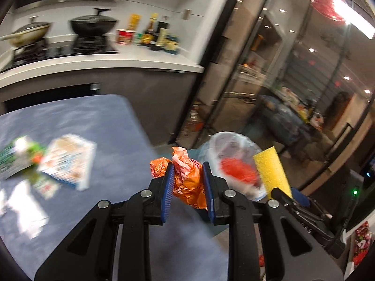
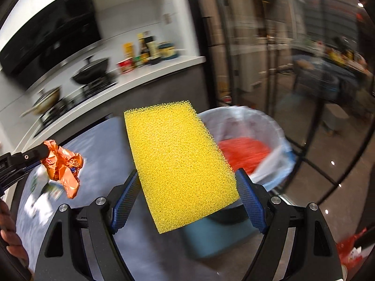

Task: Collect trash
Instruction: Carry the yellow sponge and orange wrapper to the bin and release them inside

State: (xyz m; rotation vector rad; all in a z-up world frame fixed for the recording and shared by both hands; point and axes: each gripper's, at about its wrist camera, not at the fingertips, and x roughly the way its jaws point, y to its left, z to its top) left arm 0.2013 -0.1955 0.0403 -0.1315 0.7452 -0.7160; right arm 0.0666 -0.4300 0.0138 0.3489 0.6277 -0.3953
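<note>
Orange wrapper [image 1: 187, 182]: I see my left gripper [image 1: 188, 181] pinching it, above the blue table [image 1: 93, 121] edge.
Yellow sponge [image 2: 180, 161]: clamped between my right gripper [image 2: 187, 194] pads, jaws wide.
Bin [image 2: 279, 126]: white-lined, just beyond both, red trash inside.

Motion blur leaves no print legible: packaging on the blue desk [image 1: 70, 121], bottle labels by the stove and markings on the crumpled orange wrapper [image 1: 187, 182] all smear beyond reading in both views.
</note>
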